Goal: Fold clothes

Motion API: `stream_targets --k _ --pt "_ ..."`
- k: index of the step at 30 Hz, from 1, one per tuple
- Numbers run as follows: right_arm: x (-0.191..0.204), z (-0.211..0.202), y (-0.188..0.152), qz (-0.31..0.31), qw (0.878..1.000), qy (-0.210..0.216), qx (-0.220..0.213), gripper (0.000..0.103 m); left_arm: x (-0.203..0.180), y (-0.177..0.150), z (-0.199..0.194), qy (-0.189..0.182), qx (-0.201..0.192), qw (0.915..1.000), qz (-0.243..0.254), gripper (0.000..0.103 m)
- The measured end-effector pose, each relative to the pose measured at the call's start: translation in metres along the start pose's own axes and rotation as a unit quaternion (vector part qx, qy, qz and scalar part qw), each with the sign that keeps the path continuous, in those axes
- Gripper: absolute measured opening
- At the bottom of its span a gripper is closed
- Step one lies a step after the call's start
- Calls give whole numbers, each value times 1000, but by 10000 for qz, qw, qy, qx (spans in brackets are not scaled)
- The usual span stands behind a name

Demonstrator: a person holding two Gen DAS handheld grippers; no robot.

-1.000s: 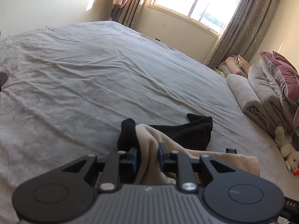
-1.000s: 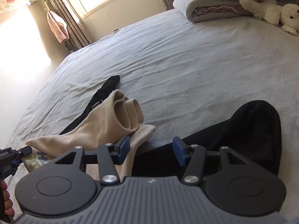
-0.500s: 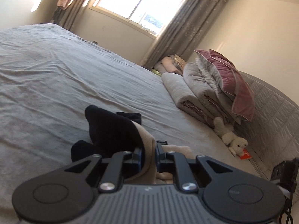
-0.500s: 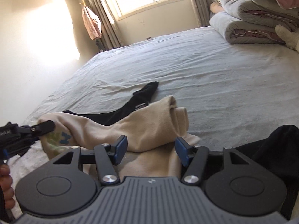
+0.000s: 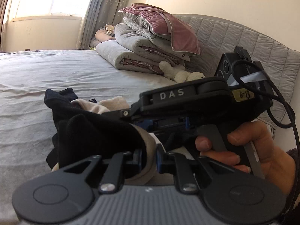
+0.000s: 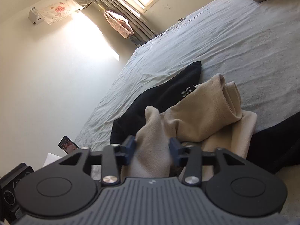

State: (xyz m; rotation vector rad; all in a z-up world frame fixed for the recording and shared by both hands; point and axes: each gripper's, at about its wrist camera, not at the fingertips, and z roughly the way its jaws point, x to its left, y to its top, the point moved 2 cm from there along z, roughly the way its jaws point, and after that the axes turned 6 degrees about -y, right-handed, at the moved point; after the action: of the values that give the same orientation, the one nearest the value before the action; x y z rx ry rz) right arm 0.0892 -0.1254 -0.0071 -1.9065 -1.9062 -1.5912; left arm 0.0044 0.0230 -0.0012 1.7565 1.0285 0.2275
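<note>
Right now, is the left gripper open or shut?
Shut: the left gripper has its blue pads pinching the beige garment.

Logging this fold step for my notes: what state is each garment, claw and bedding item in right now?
Left claw: shut on beige fleece garment.
Right claw: pads either side of a beige fold, grip unclear.
Beige fleece garment: bunched, partly lifted.
Black fleece garment: lying crumpled on the bed, partly under the beige.
Grey quilts: folded, stacked.
Grey bed sheet: spread, wrinkled.
</note>
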Motion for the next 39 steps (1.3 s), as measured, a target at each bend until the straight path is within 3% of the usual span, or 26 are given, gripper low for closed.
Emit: stream_targets --k 1,6,8,10,14,18,20,23,25,26,35,39 --pt "2 0 0 -58 9999 -85 9 18 1 0 1 16 18 10000 -21 14" --pt "6 -6 0 -232 9982 -486 -263 13 3 0 -7 16 -64 9999 -98 17" --pt "0 -15 5 -237 9961 -690 -489 12 3 3 -15 -37 -174 9997 -163 23" --pt "-10 -24 12 -174 9923 -1002 -704 11 3 4 -25 -3 -310 9993 -187 38" --pt "-40 -38 18 -10 9759 -2022 -817 10 11 3 -32 312 -290 9989 -204 43" --pt "-69 -48 19 143 9506 -3012 -743 10 25 -4 -16 915 193 9951 -328 45" --pt "-75 -58 18 82 9470 -3096 -847 10 32 -6 -5 1111 396 9921 -436 49" --pt "-70 -64 17 6 9541 -2852 -912 21 38 -8 8 1139 548 9902 -588 53" --pt "-67 -68 16 -44 9584 -2688 -955 60 37 -9 14 1097 574 9904 -615 53" --pt "-65 -70 15 -69 9605 -2606 -977 63 36 -9 17 1082 577 9905 -623 53" --pt "-48 -55 10 -363 9668 -2393 -819 64 27 -5 29 1150 541 9901 -599 50" --pt "-44 -49 8 -319 9699 -2288 -772 64 27 -5 30 1192 480 9898 -611 44"
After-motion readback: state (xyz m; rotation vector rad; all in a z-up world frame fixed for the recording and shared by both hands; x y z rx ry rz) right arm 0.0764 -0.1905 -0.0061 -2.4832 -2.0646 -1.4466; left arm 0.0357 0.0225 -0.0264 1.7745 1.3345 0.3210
